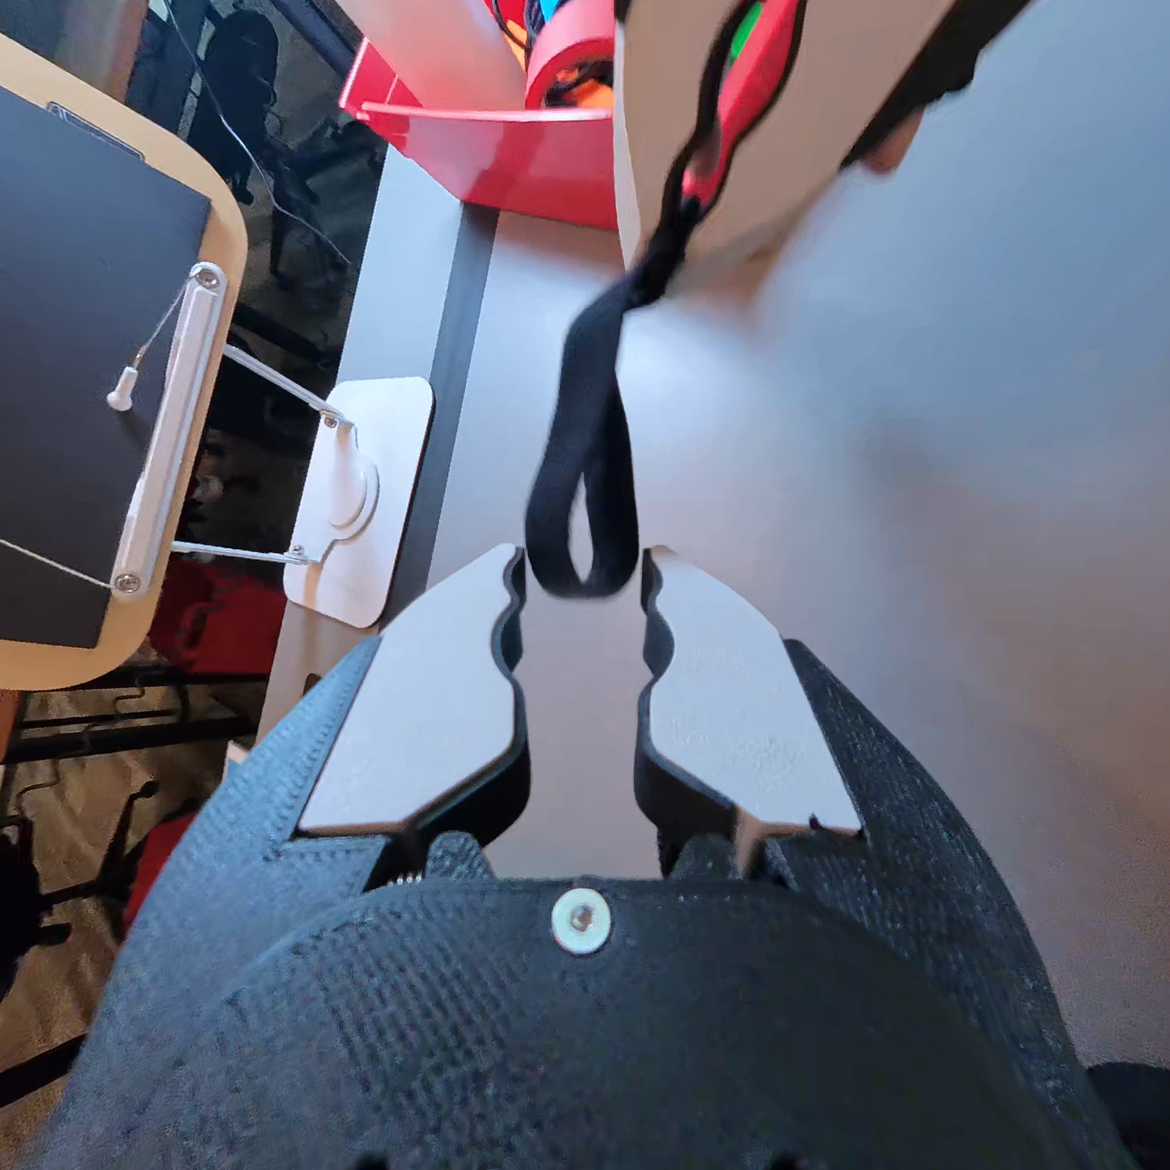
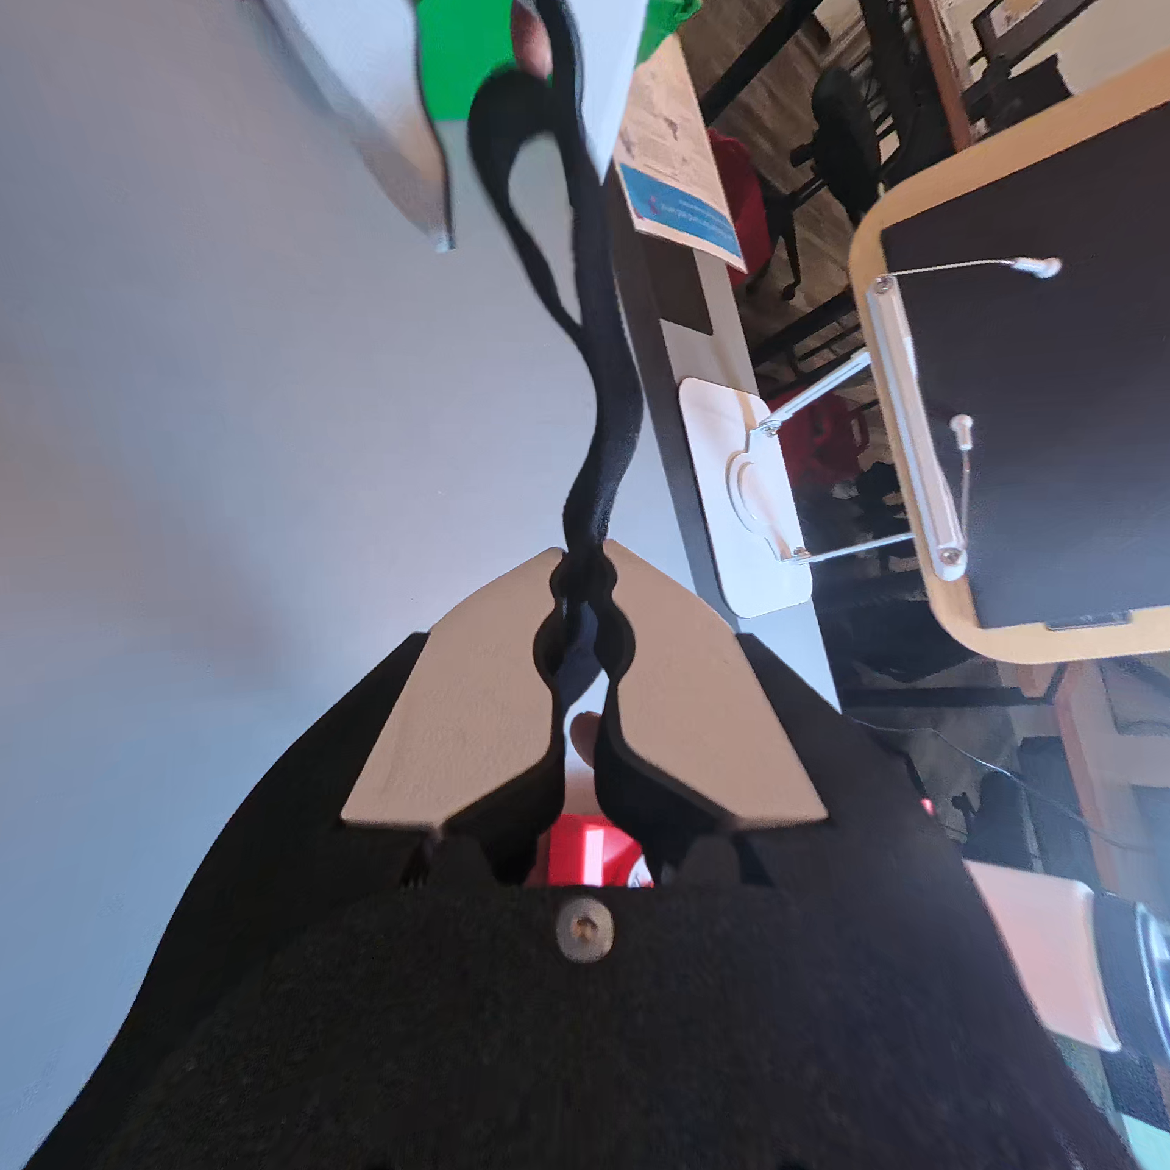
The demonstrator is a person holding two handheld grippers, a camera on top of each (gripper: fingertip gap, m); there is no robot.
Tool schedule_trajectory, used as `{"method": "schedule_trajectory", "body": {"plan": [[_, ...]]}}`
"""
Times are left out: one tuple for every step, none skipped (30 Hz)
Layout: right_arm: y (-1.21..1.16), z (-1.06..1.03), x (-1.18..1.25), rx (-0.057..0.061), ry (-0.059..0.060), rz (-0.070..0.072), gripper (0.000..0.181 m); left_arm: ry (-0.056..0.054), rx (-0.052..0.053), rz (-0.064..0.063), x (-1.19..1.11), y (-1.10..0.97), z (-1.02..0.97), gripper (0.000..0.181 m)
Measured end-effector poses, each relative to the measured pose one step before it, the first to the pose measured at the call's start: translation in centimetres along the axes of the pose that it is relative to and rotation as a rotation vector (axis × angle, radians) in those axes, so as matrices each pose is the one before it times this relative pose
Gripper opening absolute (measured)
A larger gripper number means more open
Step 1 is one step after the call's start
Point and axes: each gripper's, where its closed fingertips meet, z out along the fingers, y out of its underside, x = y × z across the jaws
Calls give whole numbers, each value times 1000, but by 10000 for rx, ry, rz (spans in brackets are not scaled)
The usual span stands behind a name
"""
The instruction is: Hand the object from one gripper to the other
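Clamped in the right claw [image 2: 585, 560], black strap [image 1: 585, 456] loop probably just between the parted left claw [image 1: 582, 570] fingertips (blurred) — advance slightly before closing.

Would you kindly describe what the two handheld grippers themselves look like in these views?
Both look alike. The left gripper and the right gripper each have a black, rough-textured printed body, a silver screw centred near the finger bases, and two flat pale grey fingers with wavy black inner edges. No cables or markings show on either.
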Motion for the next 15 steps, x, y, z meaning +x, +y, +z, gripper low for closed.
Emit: {"method": "schedule_trajectory", "body": {"plan": [[27, -363, 373, 80, 80, 37, 4, -93, -180, 165, -113, 467, 275, 38], [49, -317, 297, 48, 49, 61, 4, -94, -112, 118, -111, 323, 322, 41], [95, -246, 120, -3, -28, 27, 4, -169, 41, 81, -214, 27, 262, 44], [117, -207, 62, -39, -8, -61, 4, -262, 225, 52, -373, -307, 141, 47], [141, -140, 17, -86, -17, -81, 4, -198, 338, 38, -262, -519, 11, 46], [29, -114, -59, -20, -52, -56, 4, -193, 359, 10, -266, -569, -103, 46], [-190, -113, -45, 135, -43, -6, 4, -160, 337, -55, -272, -533, -183, 46], [-394, -108, -47, 277, -57, 46, 4, 111, 405, -153, 56, -585, -227, 48], [-351, -82, -179, 224, -139, 56, 4, 191, 543, -224, 104, -710, -292, 49], [-298, -45, -107, 183, -44, -26, 4, 122, 616, -227, -58, -750, -349, 49], [-135, -14, -53, 50, 13, -76, 4, 208, 521, -245, -1, -591, -372, 49], [127, 26, -58, -148, -13, -43, 4, 200, 361, -154, 37, -422, -374, 51], [210, -1, -8, -192, 13, -42, 4, -7, 215, 111, -89, -301, -363, 53], [223, -13, 20, -160, 14, -43, 4, -223, -4, 382, -212, -103, -286, 52], [282, 17, -134, -182, -105, 6, 4, -357, -251, 538, -289, 141, -175, 52]]}}
